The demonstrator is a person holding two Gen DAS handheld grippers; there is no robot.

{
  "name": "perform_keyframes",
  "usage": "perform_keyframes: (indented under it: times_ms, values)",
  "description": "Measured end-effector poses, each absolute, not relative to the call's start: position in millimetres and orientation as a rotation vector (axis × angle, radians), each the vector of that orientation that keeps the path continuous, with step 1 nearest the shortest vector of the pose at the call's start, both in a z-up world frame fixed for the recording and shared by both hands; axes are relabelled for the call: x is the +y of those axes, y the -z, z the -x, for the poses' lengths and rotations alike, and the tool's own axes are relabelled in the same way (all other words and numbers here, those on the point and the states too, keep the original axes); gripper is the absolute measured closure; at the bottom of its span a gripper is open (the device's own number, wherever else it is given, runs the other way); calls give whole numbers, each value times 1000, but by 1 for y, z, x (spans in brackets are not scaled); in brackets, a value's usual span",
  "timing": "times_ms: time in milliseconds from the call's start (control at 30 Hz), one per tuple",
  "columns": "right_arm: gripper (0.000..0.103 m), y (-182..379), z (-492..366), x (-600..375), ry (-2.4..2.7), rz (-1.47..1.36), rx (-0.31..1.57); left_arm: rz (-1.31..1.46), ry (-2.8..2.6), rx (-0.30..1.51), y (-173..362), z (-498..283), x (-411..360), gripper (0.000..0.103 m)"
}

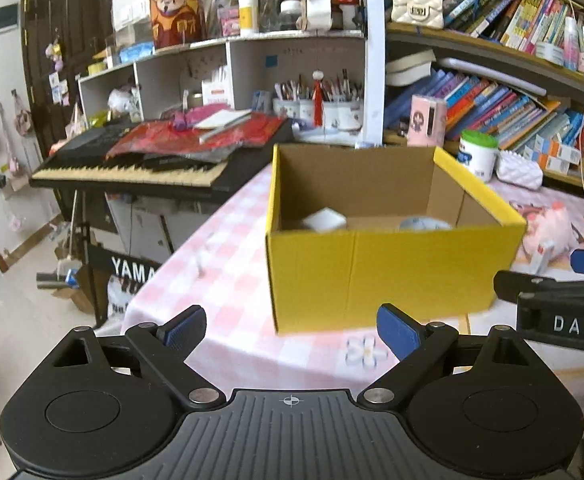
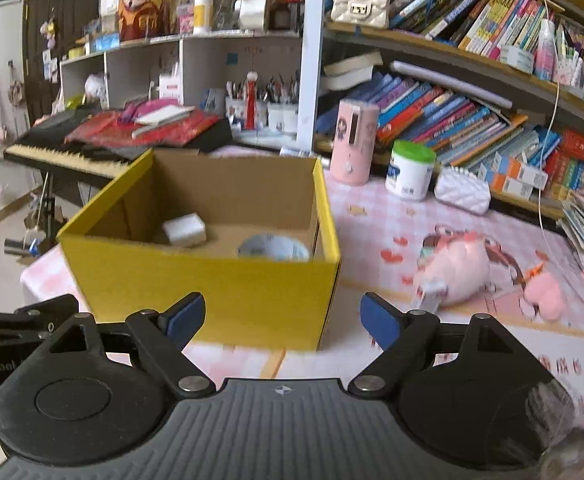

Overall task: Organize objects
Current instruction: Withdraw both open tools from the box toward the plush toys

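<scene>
A yellow cardboard box (image 1: 387, 272) stands open on the pink checked tablecloth; it also shows in the right wrist view (image 2: 212, 284). Inside lie a white block (image 2: 184, 229) and a roll of tape (image 2: 274, 248). My left gripper (image 1: 292, 330) is open and empty, in front of the box's near wall. My right gripper (image 2: 282, 320) is open and empty, just before the box's near right corner. A pink plush toy (image 2: 457, 270) and a small white and blue item (image 2: 431, 292) lie on the cloth to the right of the box.
A pink cylinder (image 2: 353, 142), a green-lidded white tub (image 2: 409, 170) and a white quilted pouch (image 2: 461, 190) stand behind the box. Bookshelves (image 2: 471, 92) fill the right. A keyboard piano (image 1: 132, 168) stands at the left, beyond the table edge (image 1: 160, 280).
</scene>
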State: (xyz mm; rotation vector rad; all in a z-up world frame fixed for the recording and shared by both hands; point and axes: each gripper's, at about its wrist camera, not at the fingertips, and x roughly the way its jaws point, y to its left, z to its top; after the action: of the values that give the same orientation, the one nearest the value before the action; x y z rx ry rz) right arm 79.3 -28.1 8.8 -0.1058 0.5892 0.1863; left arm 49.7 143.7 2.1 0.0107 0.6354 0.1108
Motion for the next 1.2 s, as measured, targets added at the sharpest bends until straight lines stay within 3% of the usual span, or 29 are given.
perform_keyframes:
  times_ms: [600,1200]
  values:
    - [11,25,2,-17,-181,92,733,-41,-59,764,22,17,148,9]
    - [9,24,26,-48,-47,74,743,-69,72,787,28,14,116,9]
